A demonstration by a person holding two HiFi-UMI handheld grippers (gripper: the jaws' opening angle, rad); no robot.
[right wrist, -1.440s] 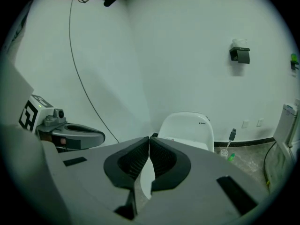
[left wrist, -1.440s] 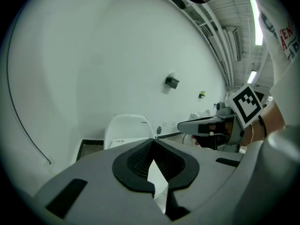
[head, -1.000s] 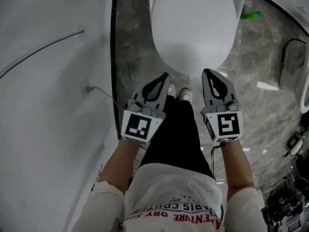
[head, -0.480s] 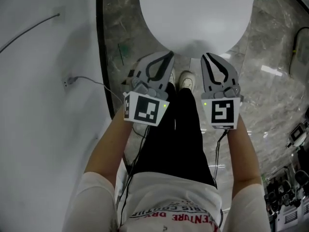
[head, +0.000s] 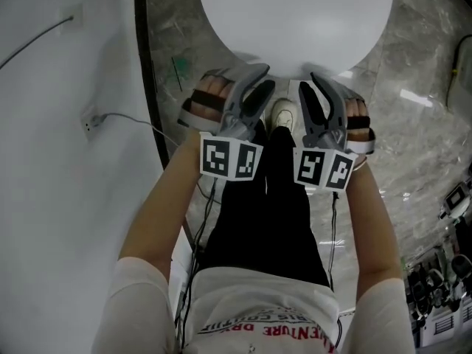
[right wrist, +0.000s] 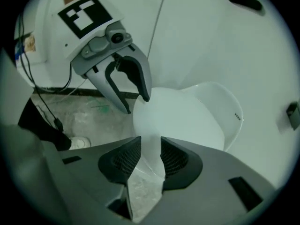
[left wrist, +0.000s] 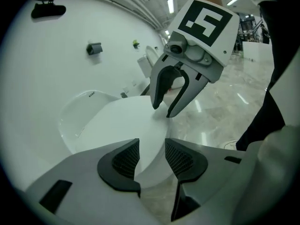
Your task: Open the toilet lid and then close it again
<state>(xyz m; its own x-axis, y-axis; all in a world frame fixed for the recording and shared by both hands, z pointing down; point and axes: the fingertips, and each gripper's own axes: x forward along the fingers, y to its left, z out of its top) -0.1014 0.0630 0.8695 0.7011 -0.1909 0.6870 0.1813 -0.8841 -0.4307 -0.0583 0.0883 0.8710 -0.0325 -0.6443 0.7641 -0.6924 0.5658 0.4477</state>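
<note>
**Both grippers at the front rim of the closed toilet lid**

In the head view the toilet lid [head: 295, 21] fills the 12 o'clock side. It is white, oval and lies down flat, closed. The left gripper [head: 264, 78] and the right gripper [head: 308, 82] point up at its rim, one on each side of the 6 o'clock point. This view alone shows the person's forearms, the black trousers and a white shoe [head: 282, 113] between the two grippers. The marble floor [head: 413, 146] is at 3 o'clock and a white wall [head: 59, 183] at 9 o'clock. It does not show well how the jaws stand.

The left gripper view shows this better. The left gripper [left wrist: 151, 153] is opening its jaws. The pads stand apart, and the front edge of the lid [left wrist: 126, 121] shows in the gap without being pressed. At 12 o'clock the right gripper [left wrist: 164, 109] appears from the front, its jaws wide and its tips just at the lid's rim. I cannot tell if they touch it.

The right gripper view shows the right gripper [right wrist: 149, 156] with a narrow gap between the pads. The lid [right wrist: 183, 116] shows through the gap and is not gripped. The left gripper [right wrist: 137, 104] is at 11 o'clock, with its tips at the rim.
</note>
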